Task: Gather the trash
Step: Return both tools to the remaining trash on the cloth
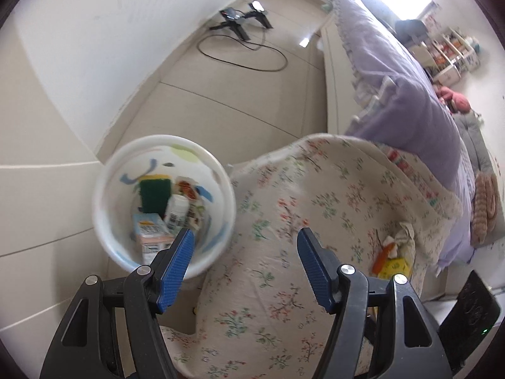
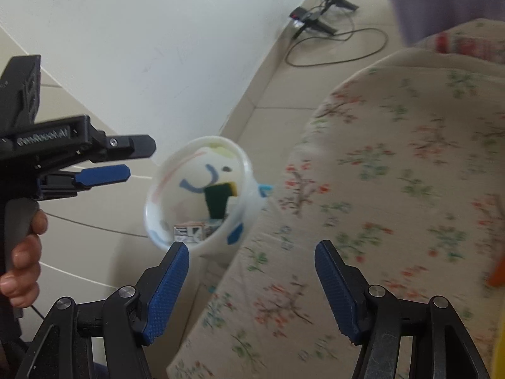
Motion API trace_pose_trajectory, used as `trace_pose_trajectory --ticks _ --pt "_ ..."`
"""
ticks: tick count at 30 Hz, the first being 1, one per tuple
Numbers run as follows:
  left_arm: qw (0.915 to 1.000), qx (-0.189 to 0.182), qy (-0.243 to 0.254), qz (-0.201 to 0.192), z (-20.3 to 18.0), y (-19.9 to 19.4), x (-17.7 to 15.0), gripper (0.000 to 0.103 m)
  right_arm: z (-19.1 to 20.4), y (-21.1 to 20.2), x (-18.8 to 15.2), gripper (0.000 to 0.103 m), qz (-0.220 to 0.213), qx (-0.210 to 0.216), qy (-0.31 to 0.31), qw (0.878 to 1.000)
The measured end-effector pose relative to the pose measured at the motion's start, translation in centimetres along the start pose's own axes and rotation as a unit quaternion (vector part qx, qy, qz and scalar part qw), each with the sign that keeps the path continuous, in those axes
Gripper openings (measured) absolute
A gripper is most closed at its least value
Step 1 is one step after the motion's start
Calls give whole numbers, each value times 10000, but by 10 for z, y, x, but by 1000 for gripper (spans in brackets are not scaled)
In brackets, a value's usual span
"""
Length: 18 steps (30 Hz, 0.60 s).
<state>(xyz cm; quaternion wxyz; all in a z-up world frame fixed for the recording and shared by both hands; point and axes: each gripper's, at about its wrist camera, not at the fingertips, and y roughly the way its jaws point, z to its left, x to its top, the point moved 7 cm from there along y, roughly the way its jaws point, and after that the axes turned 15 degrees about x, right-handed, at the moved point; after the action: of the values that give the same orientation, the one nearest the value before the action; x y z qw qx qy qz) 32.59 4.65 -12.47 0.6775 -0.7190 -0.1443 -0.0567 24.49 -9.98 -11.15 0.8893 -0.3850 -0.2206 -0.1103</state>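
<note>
Both the left gripper [image 1: 244, 241] and right gripper [image 2: 252, 260] had jaws apart, empty. Trash [image 1: 394, 252] lay at three o'clock on the quilt [image 1: 284, 221]; a hasty grab could pinch cloth. The bin [image 1: 164, 202] stood at ten o'clock.

floral cloth [image 2: 394, 189] blurred; orange scrap [image 2: 498, 271] cut off at edge.

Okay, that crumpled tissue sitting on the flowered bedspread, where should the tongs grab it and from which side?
Probably from above. Pinch the raised, bunched top of the crumpled tissue; it lies loose on the flowered bedspread beside an orange wrapper and a yellow packet, so a side approach might catch those.
</note>
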Motion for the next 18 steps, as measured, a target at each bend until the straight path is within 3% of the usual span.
trace_pose_trajectory --ticks 6,11,14,16,18 --pt "9980 -243 546 185 -61 6 -25 70 -23 -66 -2 71 -212 -468 -45 9987" --pt "9949 -355 921 185 -106 7 -41 70 -69 -133 -2 71 -693 -878 284 9933" --pt "9921 -407 1178 162 -137 9 -50 70 -116 -179 -7 71 -1168 -1232 847 9818" --pt "9898 -414 1350 166 -155 13 -57 70 -157 -204 -21 71 -1361 -1456 1557 9675" --pt "9869 -421 1550 181 -179 19 -66 70 -189 -219 -37 71 -1440 -1417 2251 9532"
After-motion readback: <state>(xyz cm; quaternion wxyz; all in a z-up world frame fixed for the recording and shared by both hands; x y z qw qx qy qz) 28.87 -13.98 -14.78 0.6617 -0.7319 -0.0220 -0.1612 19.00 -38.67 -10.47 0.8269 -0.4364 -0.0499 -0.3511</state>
